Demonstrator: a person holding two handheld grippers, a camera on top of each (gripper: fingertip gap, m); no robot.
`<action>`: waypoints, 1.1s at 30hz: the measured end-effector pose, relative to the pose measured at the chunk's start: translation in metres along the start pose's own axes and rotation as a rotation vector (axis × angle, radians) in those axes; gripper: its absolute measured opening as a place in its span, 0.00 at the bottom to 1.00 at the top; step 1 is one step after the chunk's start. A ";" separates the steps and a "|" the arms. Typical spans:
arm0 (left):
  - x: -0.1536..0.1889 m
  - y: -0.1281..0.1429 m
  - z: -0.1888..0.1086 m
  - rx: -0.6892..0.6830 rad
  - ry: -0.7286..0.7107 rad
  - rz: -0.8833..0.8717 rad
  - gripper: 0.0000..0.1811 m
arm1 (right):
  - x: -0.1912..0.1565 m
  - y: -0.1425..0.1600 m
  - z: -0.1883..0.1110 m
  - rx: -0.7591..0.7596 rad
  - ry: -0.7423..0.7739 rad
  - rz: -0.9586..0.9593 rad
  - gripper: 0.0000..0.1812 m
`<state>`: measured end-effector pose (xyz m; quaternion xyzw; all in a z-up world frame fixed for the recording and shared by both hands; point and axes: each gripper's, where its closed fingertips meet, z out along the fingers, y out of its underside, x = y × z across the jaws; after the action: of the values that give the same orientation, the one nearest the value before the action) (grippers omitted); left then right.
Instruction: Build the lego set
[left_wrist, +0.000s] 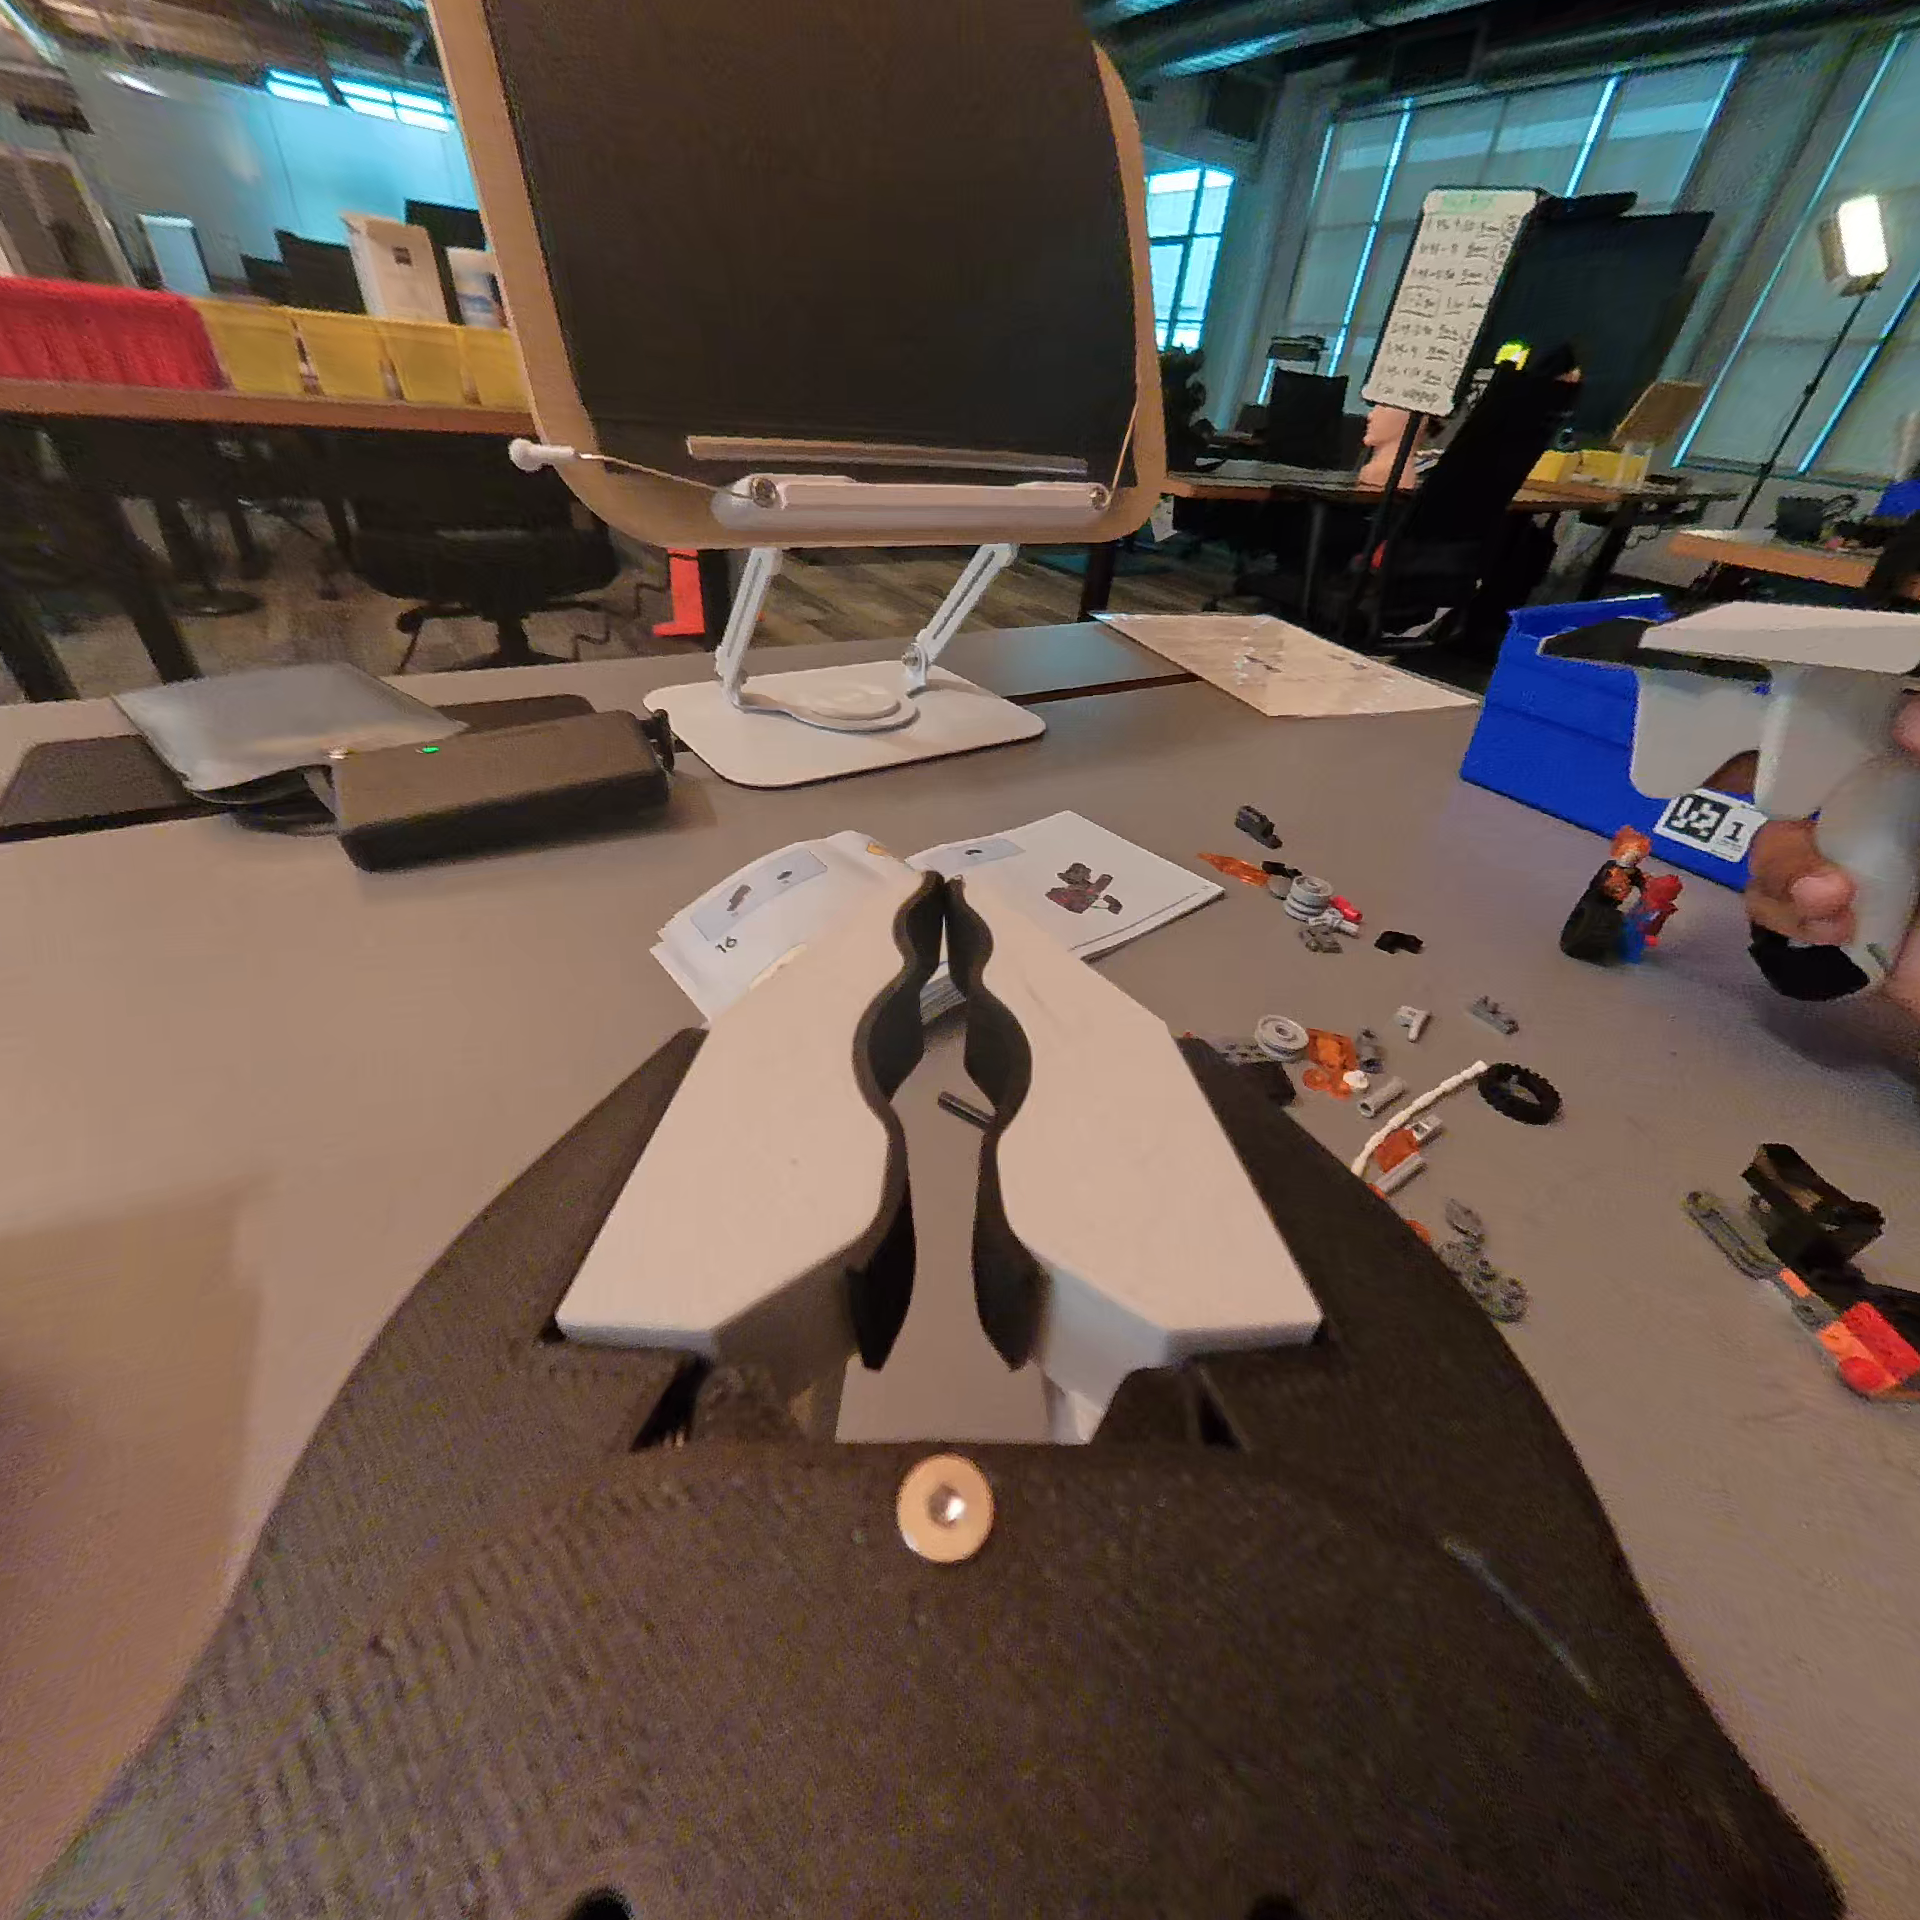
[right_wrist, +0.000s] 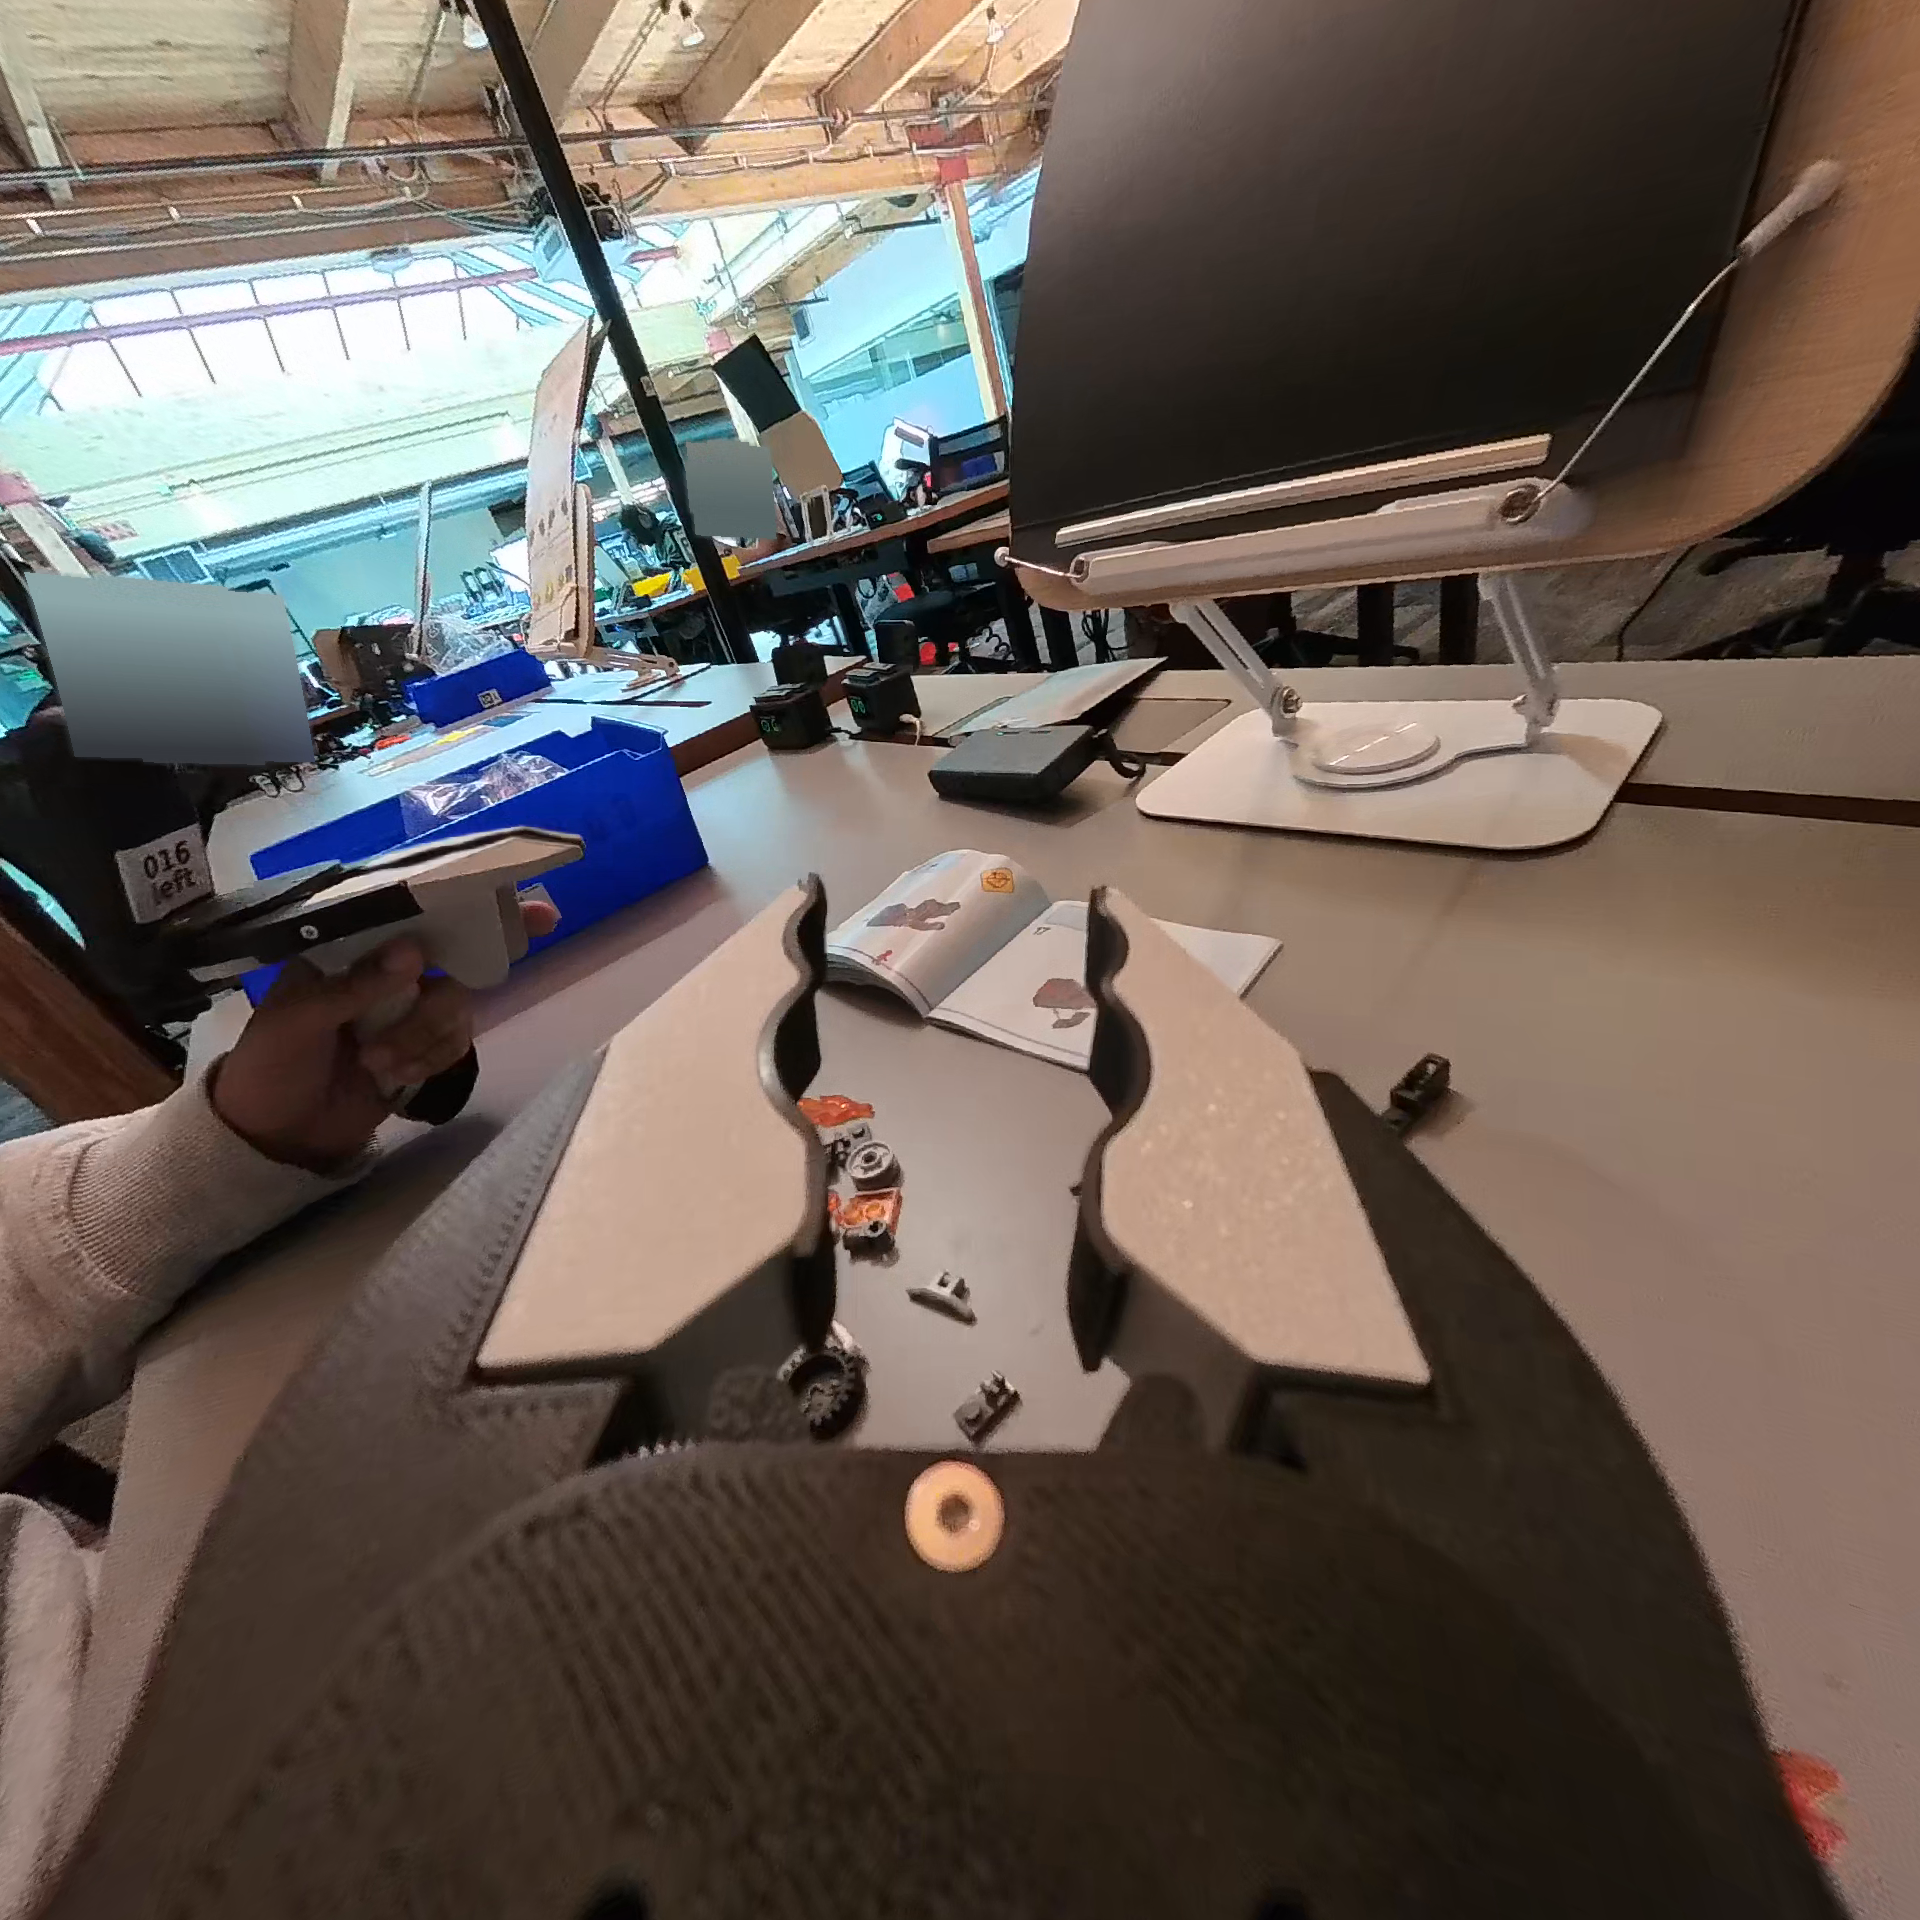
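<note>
My left gripper (left_wrist: 943, 896) is shut, fingertips touching, low over the open instruction booklet (left_wrist: 1081, 883). A small dark pin (left_wrist: 961, 1104) shows in the gap between its fingers; I cannot tell whether it is held. My right gripper (right_wrist: 954, 899) is open and empty above loose pieces: a black tyre (right_wrist: 826, 1382), a grey hub (right_wrist: 873, 1164), orange bits (right_wrist: 868, 1210) and small grey plates (right_wrist: 987, 1397). The left wrist view shows the loose pieces (left_wrist: 1340, 1060), two minifigures (left_wrist: 1621, 904) and a partly built black and orange model (left_wrist: 1829, 1247) to the right.
A screen on a white stand (left_wrist: 831, 717) stands at the back of the grey table, also in the right wrist view (right_wrist: 1403, 769). A black power pack (left_wrist: 499, 779) lies left of it. A blue bin (right_wrist: 582, 800) sits at the table's side. A hand and sleeve (right_wrist: 156, 1195) hold the left gripper. The tips of one gripper are about 25 centimeters away from the tips of the other. From my left tips it is roughly 30 centimeters to the black power pack (left_wrist: 499, 779); from my right, 40 centimeters. It turns up in the right wrist view (right_wrist: 991, 760) as well.
</note>
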<state>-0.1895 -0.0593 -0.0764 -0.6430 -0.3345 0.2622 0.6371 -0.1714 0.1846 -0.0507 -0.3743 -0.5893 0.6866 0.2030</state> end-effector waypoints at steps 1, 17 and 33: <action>0.001 0.001 0.001 -0.007 0.005 -0.008 0.00 | 0.000 0.001 0.000 -0.004 -0.002 0.005 0.27; 0.021 0.010 0.001 -0.006 0.123 0.089 0.00 | -0.004 0.020 0.010 -0.098 -0.018 0.020 0.27; 0.013 0.017 0.005 -0.066 0.174 -0.166 0.00 | -0.007 0.044 0.020 -0.218 -0.020 0.010 0.27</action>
<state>-0.1833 -0.0454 -0.0925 -0.6542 -0.3385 0.1408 0.6615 -0.1755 0.1569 -0.0905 -0.3904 -0.6605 0.6231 0.1518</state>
